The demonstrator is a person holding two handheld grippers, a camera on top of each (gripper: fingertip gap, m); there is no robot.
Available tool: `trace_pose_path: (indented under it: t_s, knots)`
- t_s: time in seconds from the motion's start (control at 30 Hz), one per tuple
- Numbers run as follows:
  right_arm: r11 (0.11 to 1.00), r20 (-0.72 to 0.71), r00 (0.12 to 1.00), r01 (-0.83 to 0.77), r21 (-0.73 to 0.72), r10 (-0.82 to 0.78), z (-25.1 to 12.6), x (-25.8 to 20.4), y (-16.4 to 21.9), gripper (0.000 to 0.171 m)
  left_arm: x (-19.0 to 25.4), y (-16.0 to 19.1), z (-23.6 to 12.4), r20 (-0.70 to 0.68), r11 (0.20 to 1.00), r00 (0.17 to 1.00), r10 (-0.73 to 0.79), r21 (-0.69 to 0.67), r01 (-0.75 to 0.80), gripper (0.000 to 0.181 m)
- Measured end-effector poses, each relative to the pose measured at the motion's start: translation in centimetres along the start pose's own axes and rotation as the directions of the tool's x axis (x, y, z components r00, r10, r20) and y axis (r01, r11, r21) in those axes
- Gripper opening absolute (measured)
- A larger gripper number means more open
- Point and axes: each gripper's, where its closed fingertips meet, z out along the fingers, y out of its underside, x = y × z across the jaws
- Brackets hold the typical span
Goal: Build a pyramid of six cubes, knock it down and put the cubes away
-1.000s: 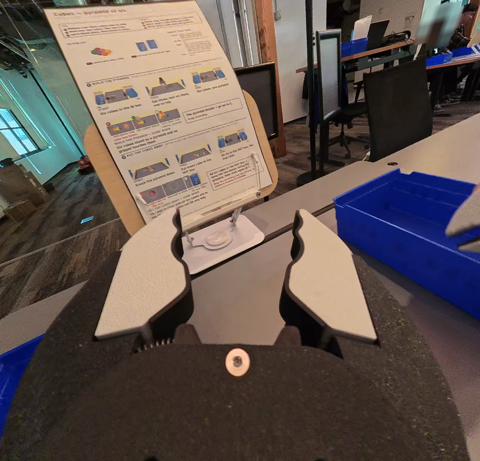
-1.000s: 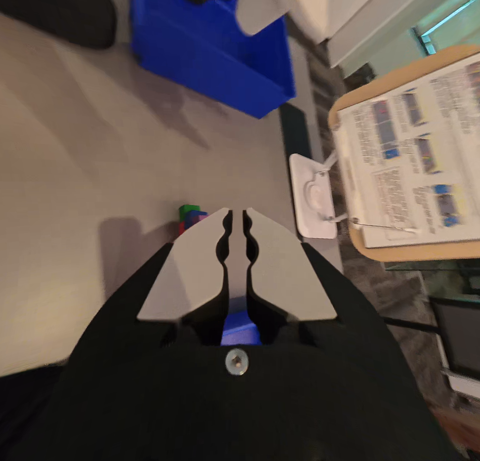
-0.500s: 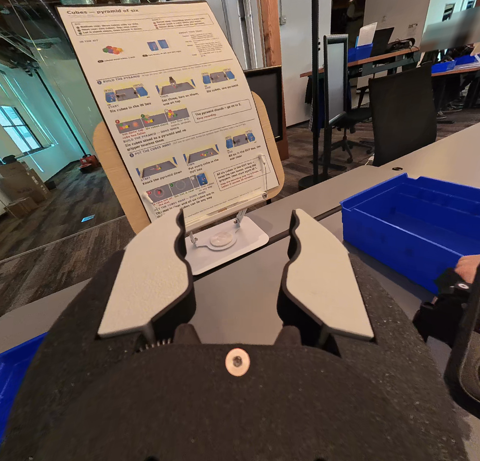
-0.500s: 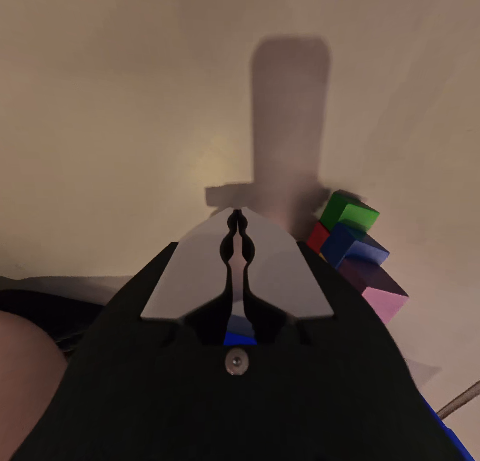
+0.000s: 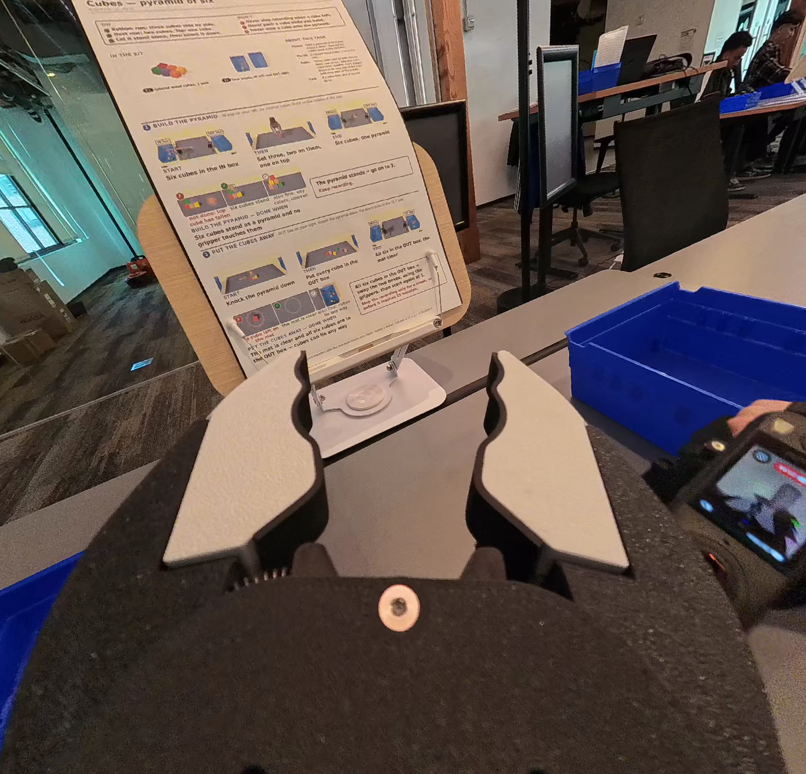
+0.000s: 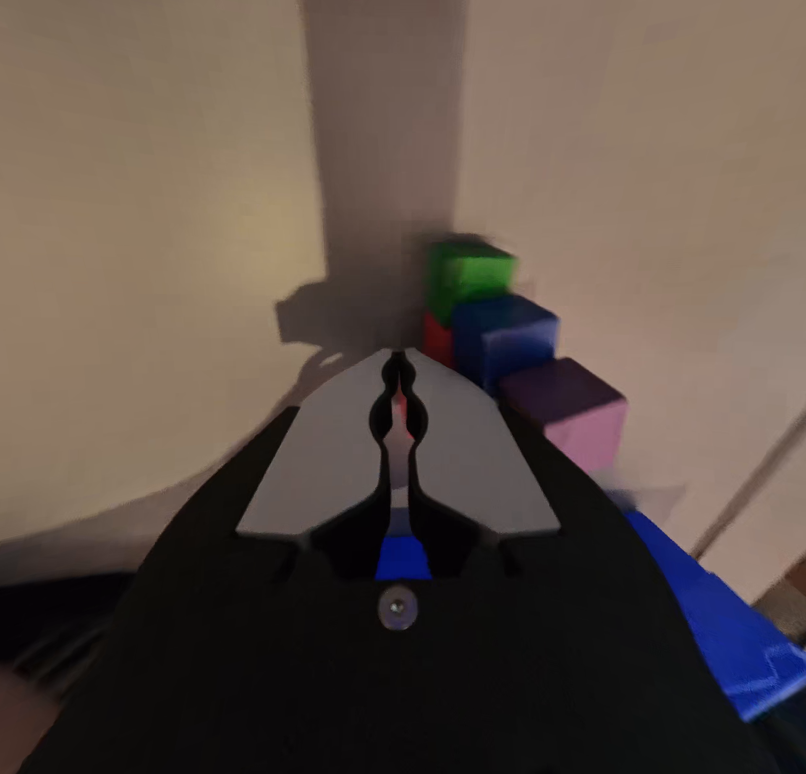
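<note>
Right wrist view, blurred, showed the right tool [image 6: 397, 354] with its tips pressed together, holding nothing. At its 1 o'clock stood stacked cubes on the surface [image 6: 152, 186]: a green cube [image 6: 473, 271], blue cube [image 6: 510, 334], red cube [image 6: 436, 338] and purple cube [image 6: 571, 404], touching. Left wrist view showed the left tool [image 5: 399, 360] spread wide and empty, a blue bin [image 5: 680, 360] at 2 o'clock.
</note>
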Motion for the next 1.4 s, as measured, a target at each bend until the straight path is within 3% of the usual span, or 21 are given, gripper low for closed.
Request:
trace_pose_path:
  t_s: [0.13, 0.2, 0.33, 0.4, 0.5, 0.63, 0.7, 0.77, 0.97, 1.13, 1.27, 1.4]
  knots:
    - [0.979, -0.292, 0.939, -0.142, 0.149, 0.181, -1.9, 6.4, -0.5, 0.001, 0.2, 0.2, 0.1, -0.009, 1.000, 1.000, -0.002, -0.010, 0.002, 0.078]
    - [0.945, -0.482, 0.823, -0.190, 0.267, 0.301, -4.8, 10.1, -0.4, 0.001, 0.3, 0.3, 0.2, -0.013, 1.000, 1.000, 0.000, -0.010, 0.000, 0.078]
    - [0.869, -0.603, 0.661, -0.160, 0.469, 0.447, -11.2, 12.2, -0.3, 0.001, 0.6, 0.4, 0.3, -0.022, 1.000, 1.000, 0.007, -0.015, -0.008, 0.078]
    - [0.852, -0.599, 0.650, -0.150, 0.501, 0.467, -13.0, 11.9, -0.2, 0.001, 0.6, 0.5, 0.4, -0.022, 1.000, 1.000, 0.010, -0.019, -0.011, 0.078]
    - [0.863, -0.513, 0.740, -0.181, 0.471, 0.435, -12.0, 10.5, -0.3, 0.001, 0.8, 0.7, 0.5, -0.026, 1.000, 1.000, 0.014, -0.028, -0.014, 0.078]
    - [0.912, -0.309, 0.878, -0.271, 0.308, 0.365, -6.9, 7.6, 0.1, 0.001, 1.3, 1.1, 0.7, -0.039, 0.999, 0.999, 0.026, -0.042, -0.028, 0.078]
    - [0.938, -0.215, 0.916, -0.312, 0.154, 0.340, -4.0, 5.9, 1.2, 0.001, 1.4, 1.3, 0.8, -0.037, 0.998, 0.999, 0.040, -0.052, -0.042, 0.078]
    - [0.953, -0.196, 0.933, -0.304, 0.013, 0.301, -2.1, 5.0, 2.4, 0.001, 1.4, 1.4, 0.9, -0.026, 0.996, 0.998, 0.062, -0.056, -0.063, 0.077]
    - [0.946, -0.161, 0.944, -0.307, -0.106, 0.288, 0.0, 4.4, 2.3, 0.001, 1.5, 1.7, 1.1, -0.031, 0.994, 0.996, 0.083, -0.071, -0.085, 0.077]
    - [0.940, -0.260, 0.909, -0.341, -0.012, 0.326, -0.5, 6.8, 1.1, 0.001, 1.2, 1.7, 1.2, -0.029, 0.995, 0.997, 0.065, -0.076, -0.067, 0.075]
    - [0.923, -0.355, 0.878, -0.208, 0.323, 0.322, -3.2, 9.1, -4.2, 0.001, 1.0, 1.6, 1.1, -0.034, 0.996, 0.998, 0.051, -0.072, -0.054, 0.074]
    - [0.884, -0.461, 0.811, -0.139, 0.447, 0.360, -7.8, 10.1, -5.3, 0.001, 1.1, 1.7, 1.2, -0.037, 0.996, 0.998, 0.052, -0.075, -0.054, 0.074]
